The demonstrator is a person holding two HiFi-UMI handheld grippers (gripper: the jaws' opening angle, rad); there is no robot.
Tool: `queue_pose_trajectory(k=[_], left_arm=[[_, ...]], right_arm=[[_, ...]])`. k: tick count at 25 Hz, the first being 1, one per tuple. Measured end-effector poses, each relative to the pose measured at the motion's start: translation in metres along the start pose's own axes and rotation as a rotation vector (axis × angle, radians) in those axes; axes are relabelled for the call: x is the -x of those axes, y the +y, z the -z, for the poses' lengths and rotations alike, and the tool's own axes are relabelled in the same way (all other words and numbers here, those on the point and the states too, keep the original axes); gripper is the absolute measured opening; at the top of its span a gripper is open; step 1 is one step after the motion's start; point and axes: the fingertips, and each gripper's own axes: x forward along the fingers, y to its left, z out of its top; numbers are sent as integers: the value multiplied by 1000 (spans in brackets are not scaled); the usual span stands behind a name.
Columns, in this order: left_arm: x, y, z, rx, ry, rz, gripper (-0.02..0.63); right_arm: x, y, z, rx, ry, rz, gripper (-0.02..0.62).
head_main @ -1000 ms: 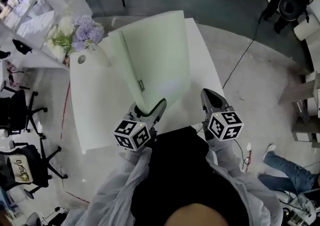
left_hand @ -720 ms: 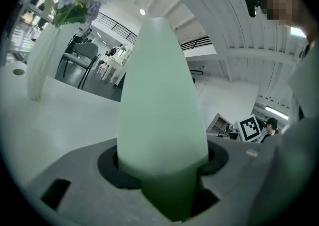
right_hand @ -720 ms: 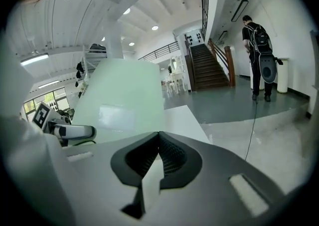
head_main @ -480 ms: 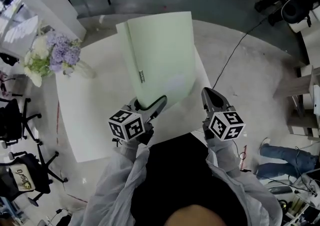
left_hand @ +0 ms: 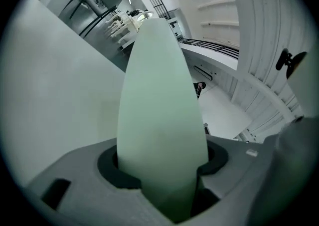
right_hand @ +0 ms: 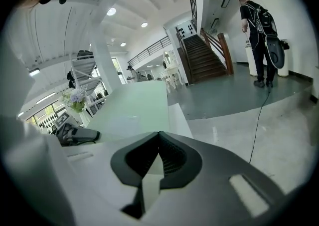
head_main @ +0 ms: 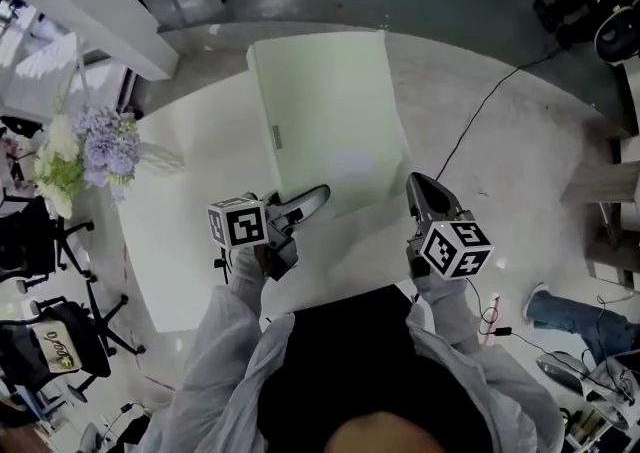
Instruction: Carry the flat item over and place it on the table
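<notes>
The left gripper (head_main: 310,203) pinched the near edge of a pale green mat (head_main: 325,111) held over the white table (head_main: 190,241). The right gripper (head_main: 422,187) was pressed together, empty. Setting it down and releasing remained.

We can't read the small tag (head_main: 277,137) on the sheet (head_main: 330,101). Left tongs (head_main: 318,194) cover its near edge; person's torso (head_main: 350,361) hides the desk (head_main: 190,231) front. Pale sliver (right_hand: 149,185) inside right tongs (right_hand: 159,135): we can't tell what.
</notes>
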Motion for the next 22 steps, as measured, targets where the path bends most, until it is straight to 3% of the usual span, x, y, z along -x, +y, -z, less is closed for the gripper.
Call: queue_pose_trajectory(k=[12, 17, 22], left_arm=[[-46, 44, -24, 183, 155, 68, 278], [-56, 45, -19, 310, 208, 105, 288], [-58, 57, -21, 316, 224, 95, 298]], right_arm=[[-45, -30, 4, -53, 62, -15, 9], [-54, -27, 13, -52, 83, -35, 9], [-64, -26, 20, -62, 103, -44, 9]])
